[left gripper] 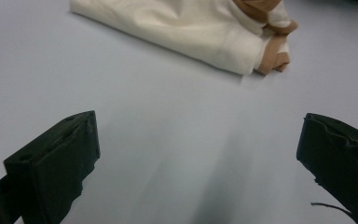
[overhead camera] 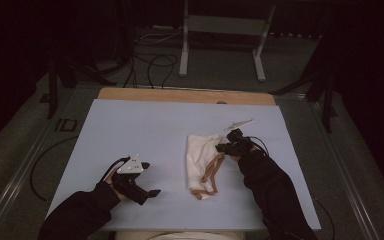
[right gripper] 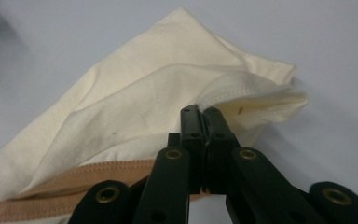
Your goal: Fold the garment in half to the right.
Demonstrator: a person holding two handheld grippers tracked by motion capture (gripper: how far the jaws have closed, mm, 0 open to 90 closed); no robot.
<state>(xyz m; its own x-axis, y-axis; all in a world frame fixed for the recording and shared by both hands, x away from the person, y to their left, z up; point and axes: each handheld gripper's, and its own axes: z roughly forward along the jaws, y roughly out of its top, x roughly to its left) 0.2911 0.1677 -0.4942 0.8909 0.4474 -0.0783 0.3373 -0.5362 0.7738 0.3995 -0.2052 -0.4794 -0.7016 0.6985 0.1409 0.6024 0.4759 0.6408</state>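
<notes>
Cream cloth (right gripper: 135, 107) is pinched at its hem by closed right tongs (right gripper: 200, 116), ready for folding; left tongs (left gripper: 196, 154) are held wide open, empty, nearby.

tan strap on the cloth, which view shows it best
The high view: the whole tan strap shows, looping over the near half of the cloth. The left gripper view catches just its bunched end at the cloth's corner. The right gripper view shows one band along the cloth's edge, partly behind the shut right gripper.
</notes>
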